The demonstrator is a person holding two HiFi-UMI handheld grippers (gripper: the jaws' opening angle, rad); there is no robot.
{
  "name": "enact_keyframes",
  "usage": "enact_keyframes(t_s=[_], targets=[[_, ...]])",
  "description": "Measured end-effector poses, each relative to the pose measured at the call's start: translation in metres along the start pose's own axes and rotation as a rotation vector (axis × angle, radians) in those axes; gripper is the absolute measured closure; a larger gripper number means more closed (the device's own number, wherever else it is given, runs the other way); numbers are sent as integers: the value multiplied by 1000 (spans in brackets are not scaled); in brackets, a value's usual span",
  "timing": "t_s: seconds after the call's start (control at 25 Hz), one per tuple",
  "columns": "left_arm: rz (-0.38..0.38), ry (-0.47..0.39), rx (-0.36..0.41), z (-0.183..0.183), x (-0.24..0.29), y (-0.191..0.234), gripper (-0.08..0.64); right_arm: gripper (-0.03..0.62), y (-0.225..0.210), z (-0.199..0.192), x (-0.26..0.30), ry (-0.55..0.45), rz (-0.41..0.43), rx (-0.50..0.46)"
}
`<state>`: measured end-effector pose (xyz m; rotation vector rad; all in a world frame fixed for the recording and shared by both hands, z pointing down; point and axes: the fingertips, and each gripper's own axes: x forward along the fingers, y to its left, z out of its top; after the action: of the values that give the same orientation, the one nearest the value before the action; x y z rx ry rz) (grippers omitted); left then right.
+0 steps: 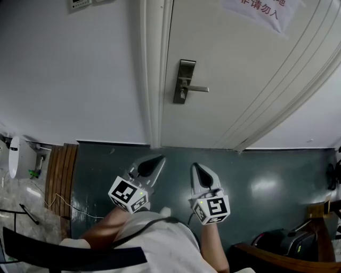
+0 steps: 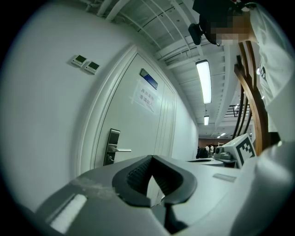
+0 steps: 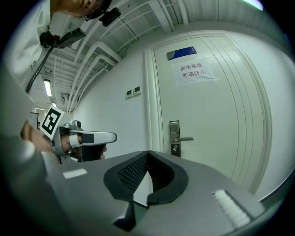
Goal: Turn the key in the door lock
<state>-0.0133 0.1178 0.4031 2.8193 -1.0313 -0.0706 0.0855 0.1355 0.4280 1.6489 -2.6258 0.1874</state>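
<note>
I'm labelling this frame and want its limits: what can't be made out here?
- Lock plate, all views: too small to tell whether a key is in.
- Door notice, head view: cut off by the top edge.
- Wall panels, head view: cut by the top edge.

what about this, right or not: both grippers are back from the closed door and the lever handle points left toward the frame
Not quite. The left gripper and right gripper are back from the closed door, but the lever handle points right, away from the frame, as the head view shows.
</note>
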Motion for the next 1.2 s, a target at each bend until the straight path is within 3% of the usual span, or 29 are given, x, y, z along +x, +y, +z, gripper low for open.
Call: enact_keyframes(t_s=[0.88, 1.2], targets=[[20, 22, 0, -19, 12, -33, 555, 584, -30, -24, -26, 38, 14, 24], [36, 20, -6, -18, 24, -15, 555, 584, -38, -26, -9, 52, 22, 24]])
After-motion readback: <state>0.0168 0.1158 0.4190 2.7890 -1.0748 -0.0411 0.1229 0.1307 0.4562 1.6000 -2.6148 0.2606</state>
